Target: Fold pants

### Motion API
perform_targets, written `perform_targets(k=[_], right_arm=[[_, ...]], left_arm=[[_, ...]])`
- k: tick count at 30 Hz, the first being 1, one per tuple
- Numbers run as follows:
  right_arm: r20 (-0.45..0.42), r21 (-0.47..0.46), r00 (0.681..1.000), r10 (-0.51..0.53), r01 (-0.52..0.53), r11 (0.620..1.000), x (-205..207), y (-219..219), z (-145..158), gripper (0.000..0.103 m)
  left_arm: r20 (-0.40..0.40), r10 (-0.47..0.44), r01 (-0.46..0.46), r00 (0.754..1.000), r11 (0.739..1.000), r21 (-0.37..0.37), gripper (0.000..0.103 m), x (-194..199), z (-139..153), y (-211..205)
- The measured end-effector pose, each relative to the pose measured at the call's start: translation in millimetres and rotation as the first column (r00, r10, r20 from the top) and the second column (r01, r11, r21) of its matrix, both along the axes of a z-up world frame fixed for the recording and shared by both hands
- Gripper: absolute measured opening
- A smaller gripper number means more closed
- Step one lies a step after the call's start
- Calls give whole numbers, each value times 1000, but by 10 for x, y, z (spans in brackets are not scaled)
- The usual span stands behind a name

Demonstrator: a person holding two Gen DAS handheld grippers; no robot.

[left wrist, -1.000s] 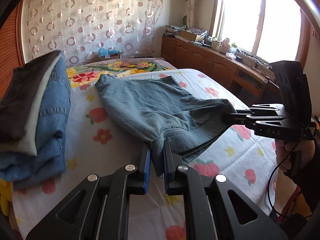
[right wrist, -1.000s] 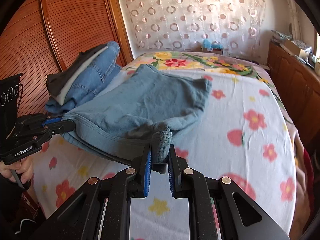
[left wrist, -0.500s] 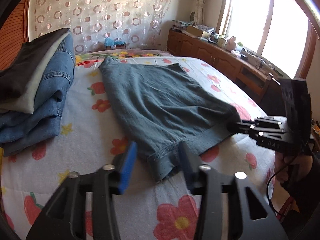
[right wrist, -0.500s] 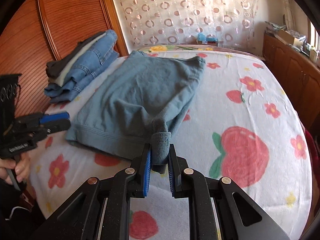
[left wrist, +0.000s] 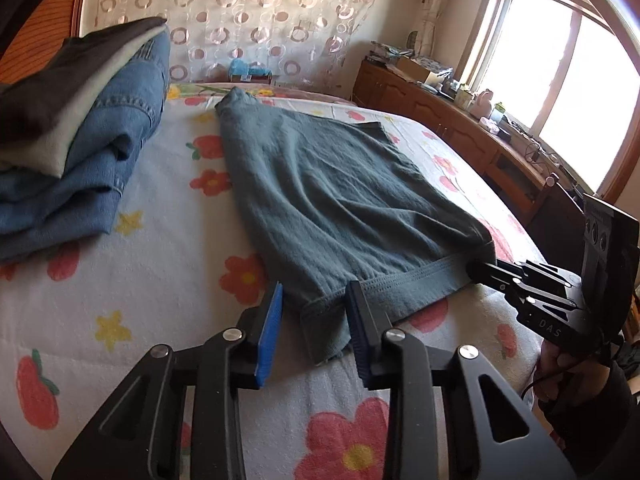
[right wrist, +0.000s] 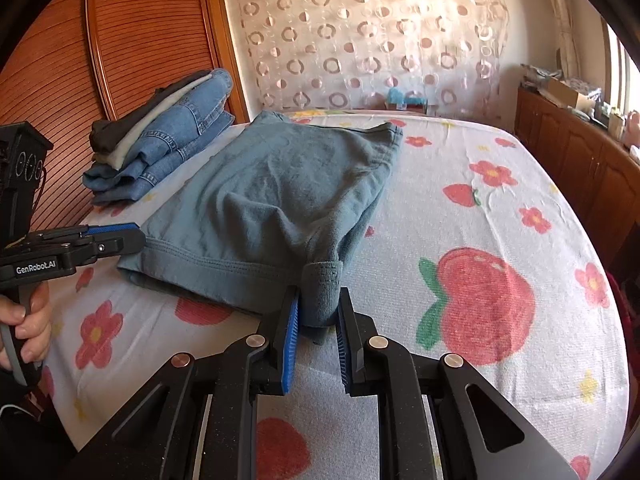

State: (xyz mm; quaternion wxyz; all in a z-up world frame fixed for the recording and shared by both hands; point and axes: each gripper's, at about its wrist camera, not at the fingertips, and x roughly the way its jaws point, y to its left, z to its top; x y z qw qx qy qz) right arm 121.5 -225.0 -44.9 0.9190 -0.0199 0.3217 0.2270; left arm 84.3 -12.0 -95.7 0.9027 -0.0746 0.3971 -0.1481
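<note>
The grey-blue pants (left wrist: 340,200) lie folded flat on the flowered bed, waistband toward me; they also show in the right wrist view (right wrist: 272,200). My left gripper (left wrist: 314,320) is open, its jaws standing either side of the near left waistband corner. My right gripper (right wrist: 316,320) is open too, jaws slightly apart around the bunched right waistband corner, which rests on the bed. The right gripper shows in the left wrist view (left wrist: 484,272), and the left gripper shows in the right wrist view (right wrist: 136,236), both at the waistband ends.
A stack of folded jeans and dark clothes (left wrist: 72,152) sits on the bed's left side against a wooden sliding door (right wrist: 80,60). A wooden cabinet (left wrist: 460,128) under the window runs along the right. The bedsheet (right wrist: 500,240) extends to the right of the pants.
The pants were held up by both grippers and are now laid on the bed. The left gripper opened first; the right gripper has now opened as well.
</note>
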Motion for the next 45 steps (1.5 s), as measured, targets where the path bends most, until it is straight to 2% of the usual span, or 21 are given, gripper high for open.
perform_targets(k=[7, 9, 12, 14, 19, 30, 45], right_arm=[[-4, 2, 1000, 6, -6, 1000, -52, -6, -83, 16], [-10, 4, 1000, 7, -7, 1000, -143, -84, -98, 16], [-24, 9, 1000, 11, -10, 1000, -154, -118, -81, 17], [-35, 13, 999, 14, -14, 1000, -142, -128, -66, 16], [-39, 53, 999, 32, -30, 998, -160, -187, 39, 15], [33, 90, 998, 56, -59, 994, -537, -316, 392, 15], [97, 96, 993, 70, -79, 992, -956, -473, 670, 15]], left_arm=[[-19, 8, -8, 1000, 1000, -8, 33, -52, -71, -35], [-29, 0, -1, 1000, 999, -35, 21, -49, -77, -31], [-9, -6, 6, 1000, 1000, -22, 14, -81, -45, -57], [9, -19, 19, 1000, 999, -43, 12, -108, 2, -49], [62, -38, 42, 997, 997, -67, 12, -179, 201, -15], [170, -74, 88, 983, 994, -72, 12, -468, 637, -7], [258, -122, 139, 959, 989, -49, 12, -743, 965, -55]])
